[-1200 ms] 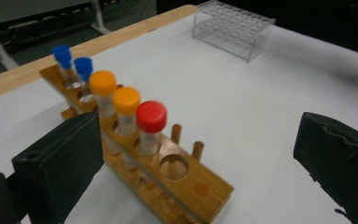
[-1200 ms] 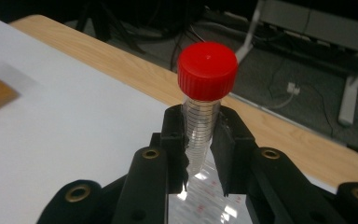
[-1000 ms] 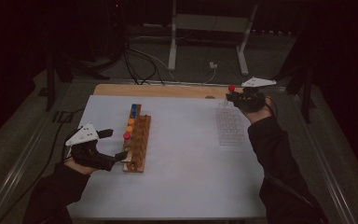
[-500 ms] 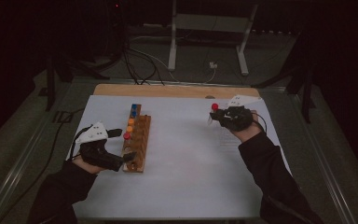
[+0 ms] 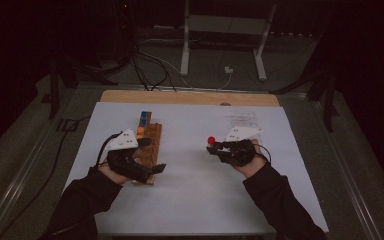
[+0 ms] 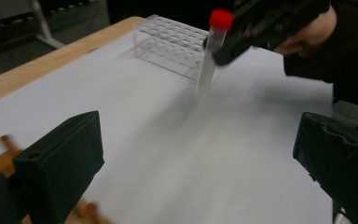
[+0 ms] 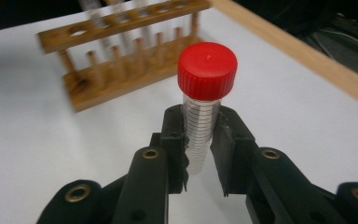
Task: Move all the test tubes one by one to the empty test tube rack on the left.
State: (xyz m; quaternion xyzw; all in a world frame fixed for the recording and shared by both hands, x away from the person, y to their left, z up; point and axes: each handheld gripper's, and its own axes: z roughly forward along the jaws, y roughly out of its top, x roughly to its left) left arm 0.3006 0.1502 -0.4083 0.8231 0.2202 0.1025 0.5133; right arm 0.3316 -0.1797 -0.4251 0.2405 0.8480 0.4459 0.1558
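The tube (image 7: 200, 126) is a clear plastic cylinder with fine graduation lines printed down its wall and a red screw cap (image 7: 207, 70) on top; through the clear wall no contents can be made out. The right gripper (image 7: 199, 154) pinches it just below the cap, its two black jaws pressed against opposite sides of the wall, with the lower part of the tube hanging free beneath them. In the left gripper view the tube (image 6: 208, 63) stands nearly upright, cap uppermost, long axis close to vertical and leaning slightly, its bottom end clear of the white table sheet (image 5: 195, 165). In the high view the red cap (image 5: 211, 140) shows well to the right of the wooden rack (image 5: 152, 145), about level with the rack's middle. The left gripper (image 5: 147, 155) sits right at the near end of the wooden rack, its jaws spread wide with nothing between them. A clear plastic rack (image 6: 175, 44) lies beyond the tube, farther from the wooden rack.
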